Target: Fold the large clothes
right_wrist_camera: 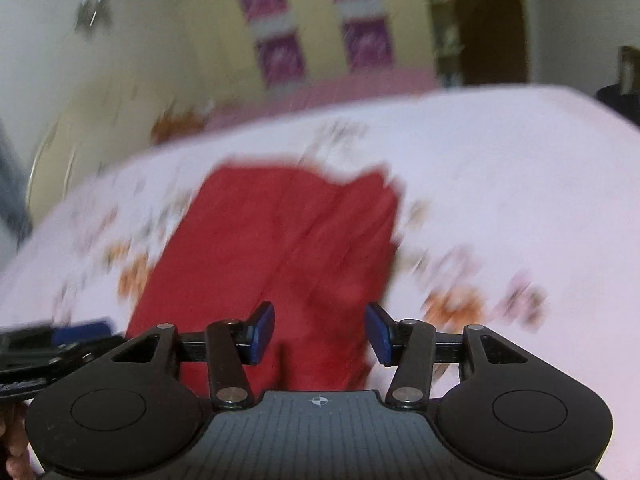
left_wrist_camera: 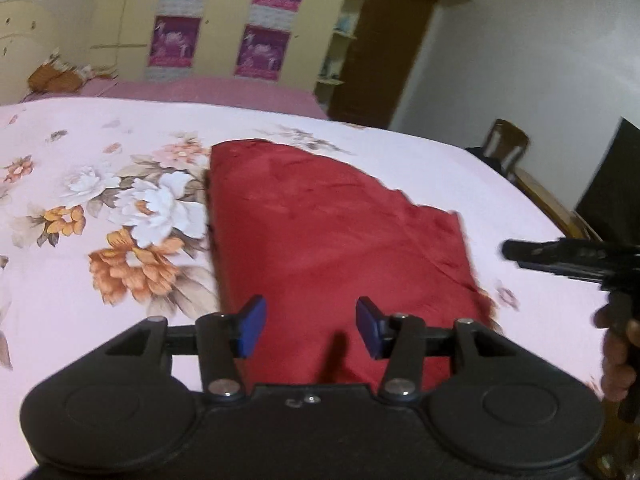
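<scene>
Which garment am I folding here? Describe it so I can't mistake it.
Look at the bed with the pale pink floral sheet. On its middle lies the red garment, partly folded flat. It is the only plain, deep red cloth there, beside the printed white and orange flowers.

Bed (left_wrist_camera: 120, 264): wide, covered by a pale pink sheet printed with white and orange flowers.
Wardrobe (left_wrist_camera: 224, 20): cream, purple patterned panels on its doors.
Door (left_wrist_camera: 384, 48): dark brown wood, beside open shelves (left_wrist_camera: 344, 28).
Wall (left_wrist_camera: 540, 40): plain white.
Chair (left_wrist_camera: 506, 142): wooden, at the bed's far side.
</scene>
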Tool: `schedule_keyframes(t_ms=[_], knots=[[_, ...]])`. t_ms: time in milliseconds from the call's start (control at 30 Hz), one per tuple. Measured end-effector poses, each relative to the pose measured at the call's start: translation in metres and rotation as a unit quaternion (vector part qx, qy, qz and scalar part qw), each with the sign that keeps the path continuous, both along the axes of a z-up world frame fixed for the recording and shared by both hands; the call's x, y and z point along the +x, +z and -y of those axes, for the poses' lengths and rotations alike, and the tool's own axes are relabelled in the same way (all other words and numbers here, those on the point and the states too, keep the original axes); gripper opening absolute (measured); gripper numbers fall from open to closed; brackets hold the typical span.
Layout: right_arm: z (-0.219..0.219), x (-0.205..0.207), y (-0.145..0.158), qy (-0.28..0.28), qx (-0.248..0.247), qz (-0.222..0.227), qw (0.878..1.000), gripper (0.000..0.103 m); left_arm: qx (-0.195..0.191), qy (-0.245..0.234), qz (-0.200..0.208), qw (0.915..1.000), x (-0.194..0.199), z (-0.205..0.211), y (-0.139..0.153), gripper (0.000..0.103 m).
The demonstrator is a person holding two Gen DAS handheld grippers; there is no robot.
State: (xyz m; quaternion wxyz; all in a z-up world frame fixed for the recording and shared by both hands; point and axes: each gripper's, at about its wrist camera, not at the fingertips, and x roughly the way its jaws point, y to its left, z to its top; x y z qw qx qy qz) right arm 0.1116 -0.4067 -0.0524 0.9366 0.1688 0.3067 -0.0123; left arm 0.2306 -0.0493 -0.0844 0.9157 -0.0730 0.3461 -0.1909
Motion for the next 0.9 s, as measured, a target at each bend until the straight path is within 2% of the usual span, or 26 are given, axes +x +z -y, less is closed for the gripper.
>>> schedule_keyframes(t_ms=[33, 67, 200, 300, 467, 533, 700, 767, 800, 833, 867, 900], knots=[[0.007, 0.009, 0.0, -0.004, 0.006, 0.002, 1.0, 0.03, -0.004, 0.004, 0.0, 1.0, 0.01, 0.001, -0.001, 0.047], [0.012, 0.019, -0.001, -0.004, 0.01, 0.002, 1.0, 0.017, -0.006, 0.008, 0.0, 0.9999, 0.02, 0.001, -0.001, 0.046], [0.023, 0.054, -0.01, 0.013, 0.011, 0.011, 1.0, 0.017, -0.006, 0.011, -0.004, 0.9999, 0.052, 0.009, -0.004, 0.046], [0.026, 0.073, -0.023, 0.035, 0.007, 0.012, 0.999, 0.017, 0.014, 0.005, -0.011, 0.9998, 0.066, 0.018, -0.014, 0.046], [0.038, 0.094, -0.075, 0.027, 0.03, -0.038, 0.998, 0.017, 0.027, 0.011, -0.016, 0.9994, 0.074, 0.019, -0.03, 0.05], [0.043, 0.095, -0.088, 0.022, 0.044, -0.044, 0.998, 0.017, 0.034, 0.011, -0.017, 0.9992, 0.074, 0.021, -0.03, 0.05], [0.056, 0.097, -0.09, 0.017, 0.071, -0.054, 0.996, 0.017, 0.037, 0.014, -0.026, 0.9989, 0.076, 0.022, -0.023, 0.051], [0.065, 0.091, -0.076, -0.001, 0.097, -0.056, 0.994, 0.018, 0.038, 0.025, -0.023, 0.9987, 0.074, 0.019, -0.015, 0.074], [0.072, 0.086, -0.071, -0.01, 0.116, -0.053, 0.992, 0.022, 0.038, 0.03, -0.017, 0.9987, 0.071, 0.015, -0.011, 0.092], [0.079, 0.083, -0.068, -0.016, 0.139, -0.054, 0.989, 0.034, 0.031, 0.03, -0.017, 0.9989, 0.071, 0.011, -0.01, 0.094], [0.086, 0.078, -0.066, -0.025, 0.163, -0.054, 0.985, 0.068, 0.015, 0.026, -0.029, 0.9991, 0.072, 0.005, -0.011, 0.093], [0.092, 0.074, -0.066, -0.029, 0.183, -0.053, 0.981, 0.073, -0.005, 0.023, -0.046, 0.9987, 0.076, -0.001, -0.014, 0.091]])
